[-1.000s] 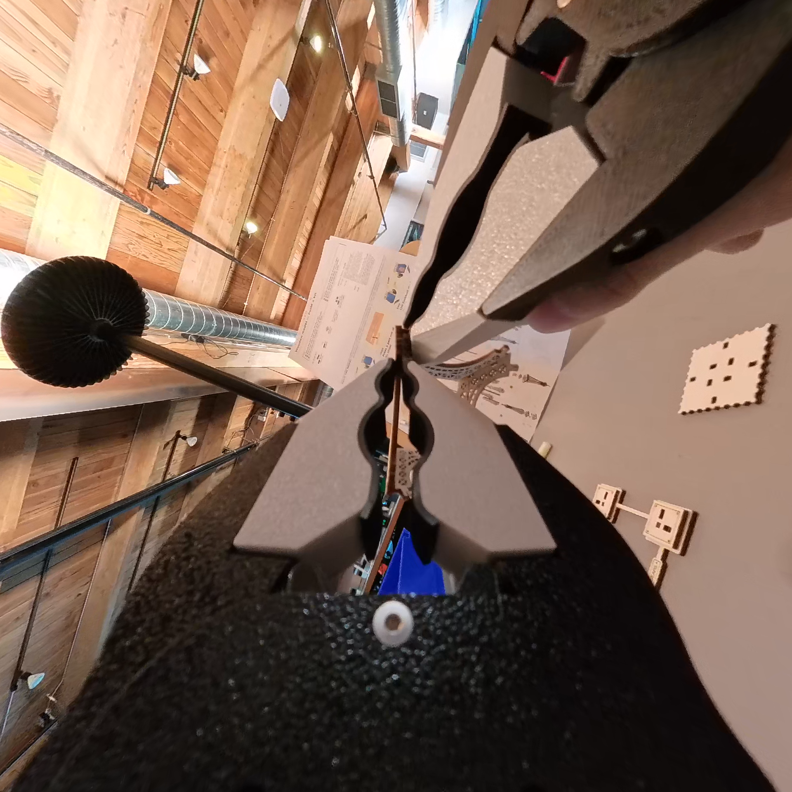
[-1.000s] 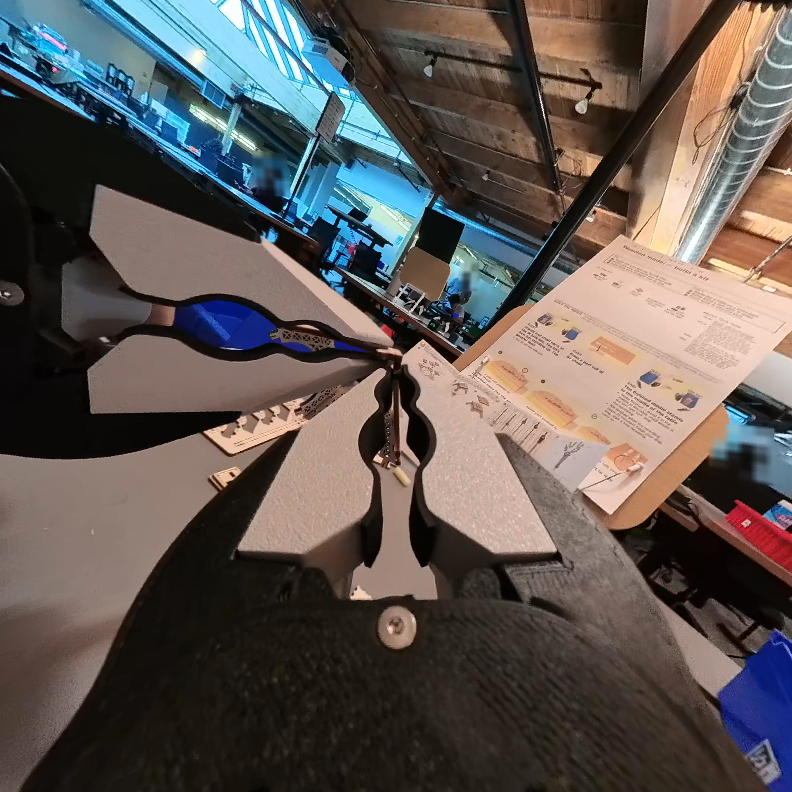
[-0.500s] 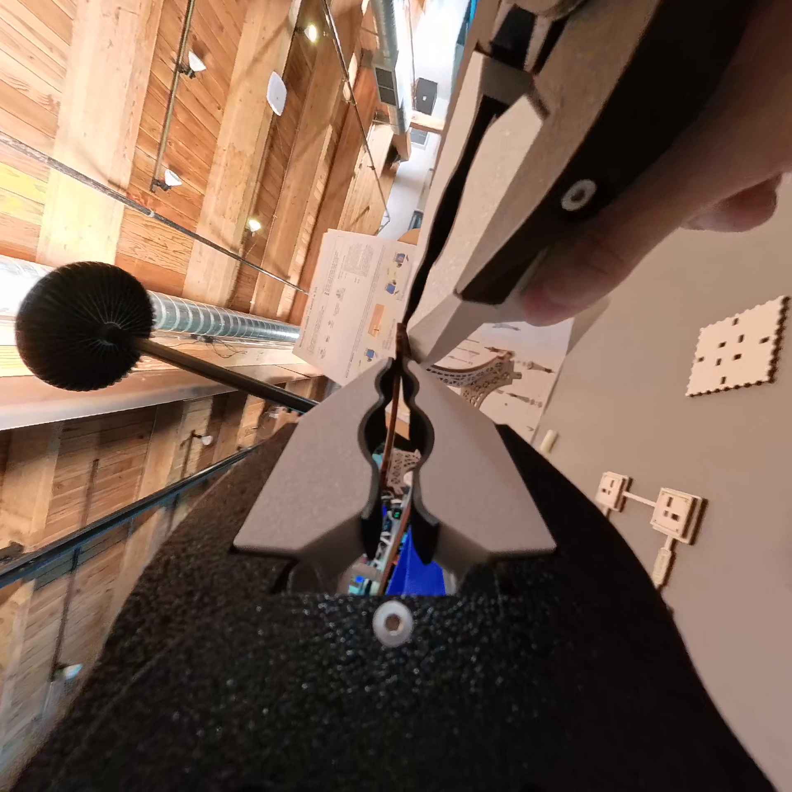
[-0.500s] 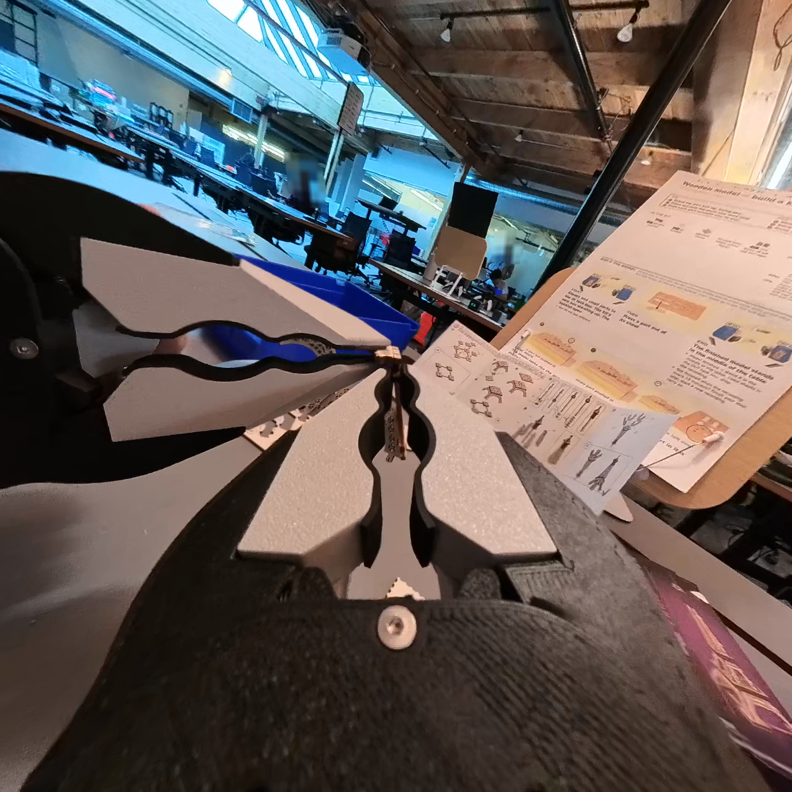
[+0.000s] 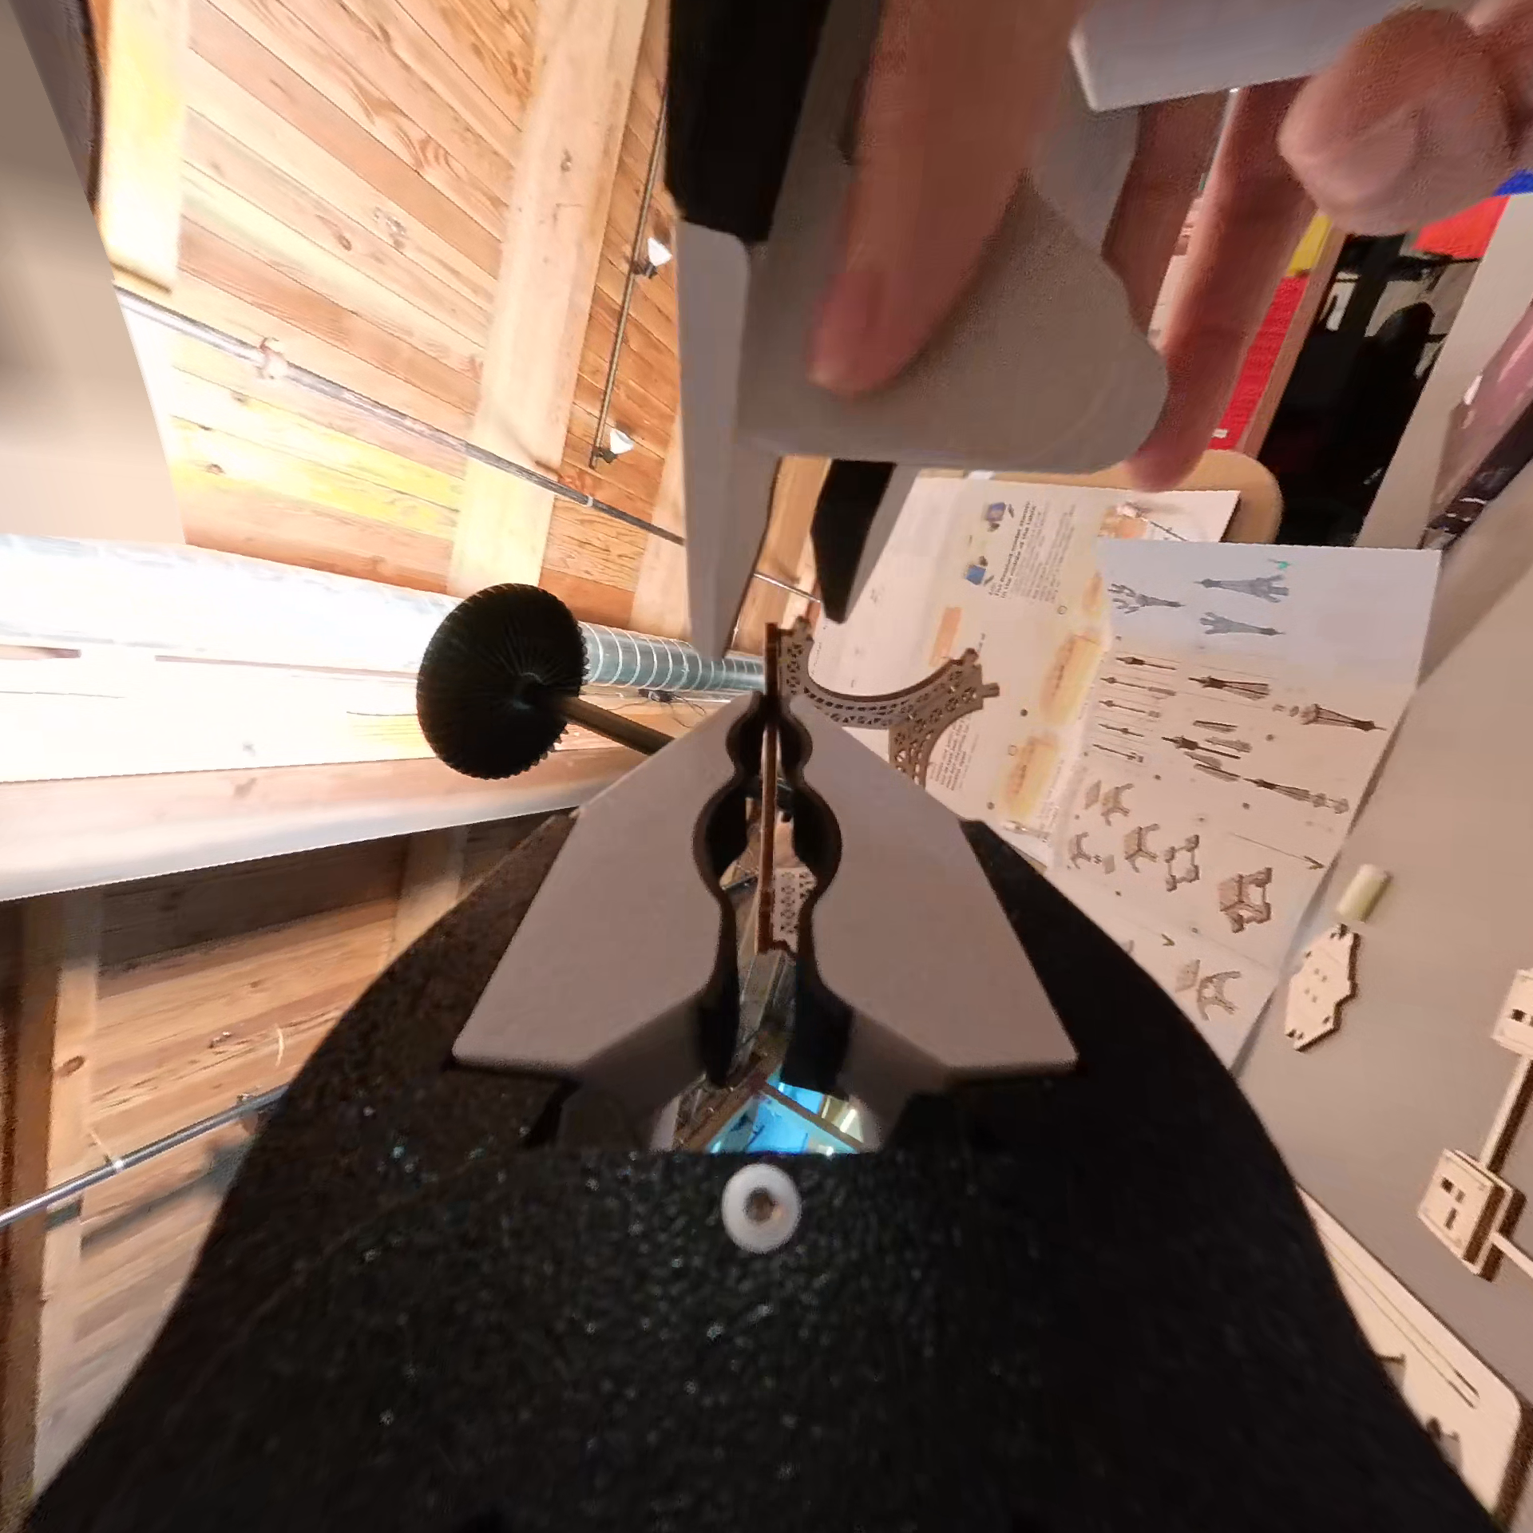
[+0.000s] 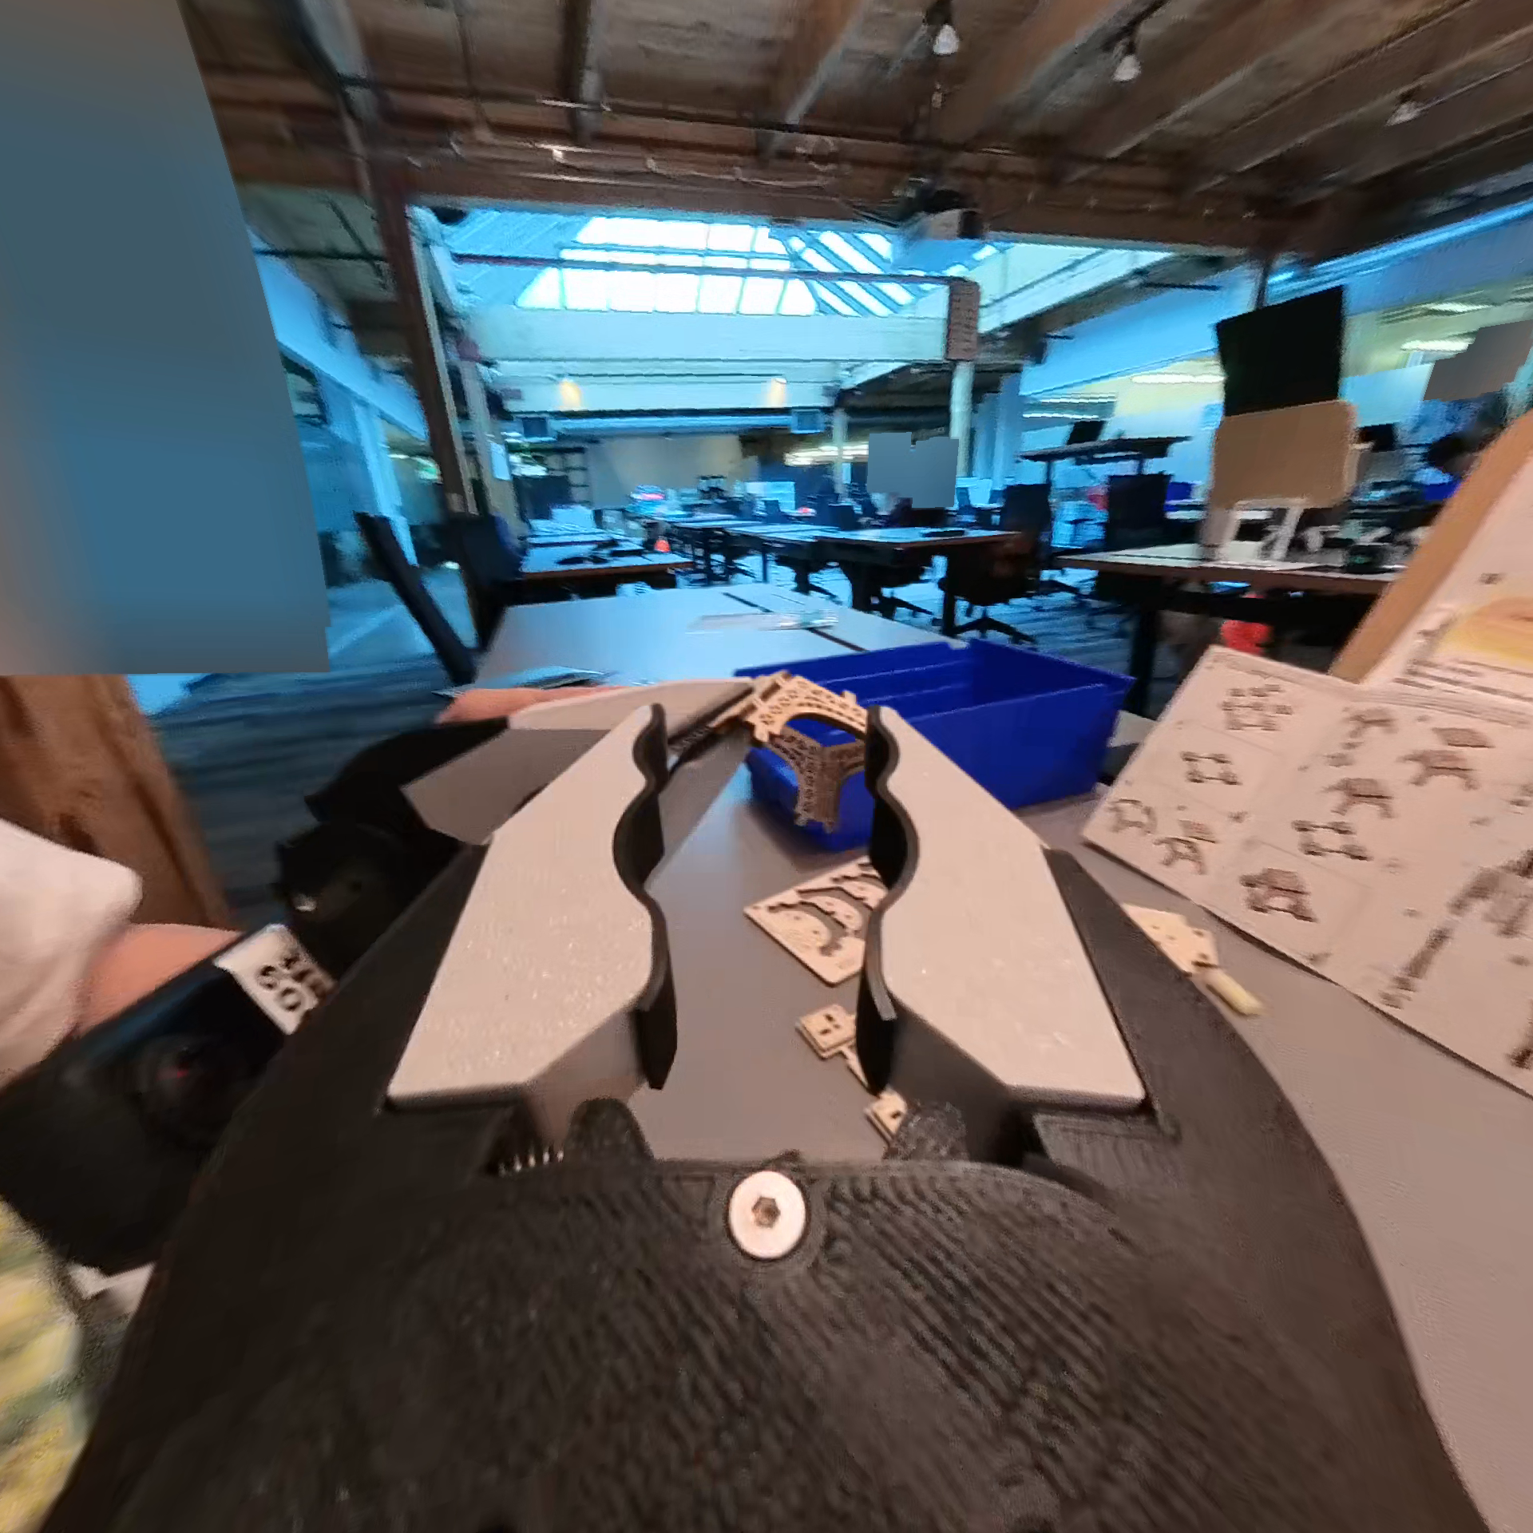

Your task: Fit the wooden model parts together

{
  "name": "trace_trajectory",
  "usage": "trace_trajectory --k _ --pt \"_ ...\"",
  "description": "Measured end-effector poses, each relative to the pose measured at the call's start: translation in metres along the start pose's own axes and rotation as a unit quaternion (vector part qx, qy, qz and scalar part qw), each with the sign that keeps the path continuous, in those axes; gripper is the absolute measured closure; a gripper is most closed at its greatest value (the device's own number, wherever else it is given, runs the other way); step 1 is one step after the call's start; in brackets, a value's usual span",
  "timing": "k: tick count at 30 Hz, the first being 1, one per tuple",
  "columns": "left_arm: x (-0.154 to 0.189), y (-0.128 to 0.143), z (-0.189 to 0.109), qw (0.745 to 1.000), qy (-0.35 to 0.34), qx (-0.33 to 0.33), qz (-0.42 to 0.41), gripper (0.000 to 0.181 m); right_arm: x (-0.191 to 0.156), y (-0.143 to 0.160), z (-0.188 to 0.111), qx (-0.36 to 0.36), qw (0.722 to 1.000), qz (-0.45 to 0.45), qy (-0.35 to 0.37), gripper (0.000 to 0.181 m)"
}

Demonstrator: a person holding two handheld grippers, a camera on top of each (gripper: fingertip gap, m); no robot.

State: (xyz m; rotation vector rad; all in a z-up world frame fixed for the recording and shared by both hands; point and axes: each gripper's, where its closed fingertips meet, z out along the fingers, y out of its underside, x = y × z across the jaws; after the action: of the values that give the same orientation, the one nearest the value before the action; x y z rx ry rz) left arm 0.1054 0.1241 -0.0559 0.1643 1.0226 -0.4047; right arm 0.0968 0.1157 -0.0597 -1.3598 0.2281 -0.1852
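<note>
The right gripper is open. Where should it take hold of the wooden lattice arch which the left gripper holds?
Probably the free leg of the wooden lattice arch, the end hanging away from the left gripper. The lattice is thin and flat, so the right gripper should come from its own side and pinch the broad faces.

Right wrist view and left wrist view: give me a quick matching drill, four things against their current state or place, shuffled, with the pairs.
Things:
1. left gripper
2. right gripper
3. blue bin
4. arched lattice piece

States or places:
A. on the grey table, behind the held piece
B. open, holding nothing
C. sticking out beyond the left gripper's tips
D. shut on a thin wooden part

Pairs: 1-D, 2-B, 3-A, 4-C
</note>
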Motion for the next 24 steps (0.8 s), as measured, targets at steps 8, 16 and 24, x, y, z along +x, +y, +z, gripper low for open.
trace_trajectory --k 8,16,24 --pt "-0.0056 -0.0073 -0.0033 0.999 -0.025 0.016 0.037 0.181 -0.0091 0.001 0.0021 -0.016 1.0 0.023 -0.003 0.161" --pt "-0.0098 -0.008 -0.0045 0.998 -0.037 0.023 0.038 0.181 -0.0137 -0.0017 0.0033 0.0 0.997 0.08 -0.017 0.165" --pt "-0.008 -0.0066 -0.004 0.999 -0.029 0.018 0.036 0.18 -0.0115 -0.0005 0.005 0.019 0.996 0.083 -0.017 0.168"
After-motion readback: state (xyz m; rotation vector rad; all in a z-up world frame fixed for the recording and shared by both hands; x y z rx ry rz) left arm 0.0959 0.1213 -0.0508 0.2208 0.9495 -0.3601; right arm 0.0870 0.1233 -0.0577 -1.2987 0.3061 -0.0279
